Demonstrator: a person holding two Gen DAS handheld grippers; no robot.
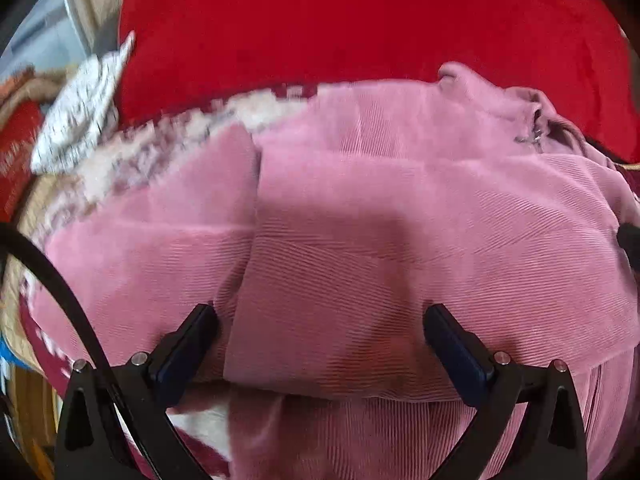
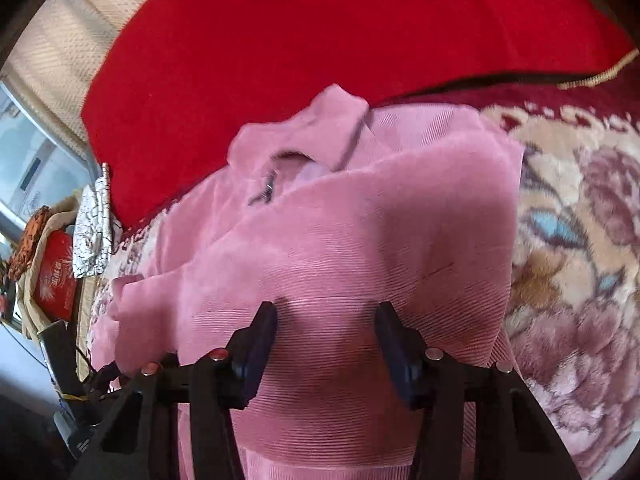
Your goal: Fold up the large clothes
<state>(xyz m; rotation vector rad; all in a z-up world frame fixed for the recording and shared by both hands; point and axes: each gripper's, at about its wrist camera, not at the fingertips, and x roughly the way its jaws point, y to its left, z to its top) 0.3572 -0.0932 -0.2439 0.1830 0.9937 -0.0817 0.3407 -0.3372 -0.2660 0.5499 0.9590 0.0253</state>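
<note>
A large pink ribbed garment (image 1: 360, 200) lies partly folded on a bed, its collar and zip (image 1: 536, 128) at the far right. A folded sleeve edge runs down its middle. My left gripper (image 1: 320, 316) hovers open and wide over the near part of the cloth, with nothing pinched. In the right wrist view the same garment (image 2: 320, 240) shows its collar (image 2: 272, 184) at the far end. My right gripper (image 2: 328, 316) stands over a folded layer with its jaws apart. Its fingertips (image 2: 268, 320) sit close to the cloth, and I see no fabric caught between them.
A red blanket (image 1: 320, 20) lies beyond the garment. A floral plush blanket (image 2: 580, 220) covers the bed on the right. A white patterned cloth (image 2: 94, 236) and a red box (image 2: 56, 276) sit at the left edge. A black cable (image 1: 60, 288) crosses the left view.
</note>
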